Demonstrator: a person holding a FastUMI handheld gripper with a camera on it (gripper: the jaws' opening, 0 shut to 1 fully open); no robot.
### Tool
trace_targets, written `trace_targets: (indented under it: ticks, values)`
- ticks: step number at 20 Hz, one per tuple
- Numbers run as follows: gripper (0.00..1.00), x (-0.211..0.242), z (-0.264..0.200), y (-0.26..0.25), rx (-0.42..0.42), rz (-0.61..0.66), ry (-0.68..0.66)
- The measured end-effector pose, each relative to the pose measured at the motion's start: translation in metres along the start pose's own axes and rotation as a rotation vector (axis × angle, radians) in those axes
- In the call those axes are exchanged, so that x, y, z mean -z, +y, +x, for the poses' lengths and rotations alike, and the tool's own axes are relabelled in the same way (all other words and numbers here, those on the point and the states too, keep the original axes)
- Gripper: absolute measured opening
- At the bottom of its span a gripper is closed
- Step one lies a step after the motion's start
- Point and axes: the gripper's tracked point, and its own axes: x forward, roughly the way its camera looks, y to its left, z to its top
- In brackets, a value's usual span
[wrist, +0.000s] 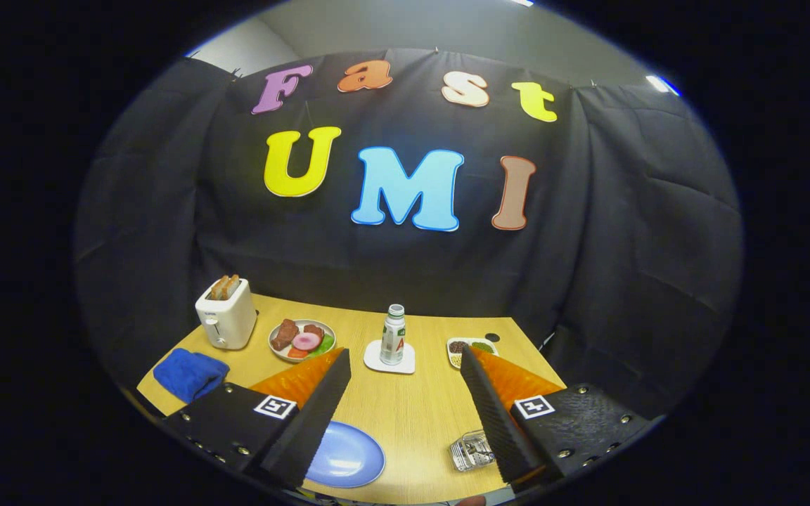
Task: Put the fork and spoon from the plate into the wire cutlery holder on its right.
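The gripper [405,393] hangs released, fingers spread wide above the wooden table [412,414], round blue plate [345,457] and wire cutlery holder [472,450] below them

Gripper [405,411]: ribbed fingers [310,422], square b/w marker tags, screws along mounts.
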Motion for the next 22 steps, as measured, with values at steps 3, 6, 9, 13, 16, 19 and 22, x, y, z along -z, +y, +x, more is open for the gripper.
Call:
trace_targets:
  ticks: [3, 6, 9, 13, 16, 19, 22]
  values:
    - [0.97, -0.009, -0.004, 0.000, 0.063, -0.001, -0.061]
    - [0.97, -0.021, -0.014, 0.000, 0.144, 0.015, -0.136]
    - [0.96, -0.035, -0.016, 0.016, 0.121, 0.063, -0.220]
    - [0.97, -0.028, -0.021, 0.024, 0.093, 0.011, -0.178]
    - [0.97, -0.044, -0.017, 0.041, 0.064, -0.010, -0.210]
    - [0.97, -0.050, -0.017, 0.063, 0.013, -0.010, -0.238]
    - [0.96, -0.048, -0.014, 0.092, -0.070, -0.012, -0.240]
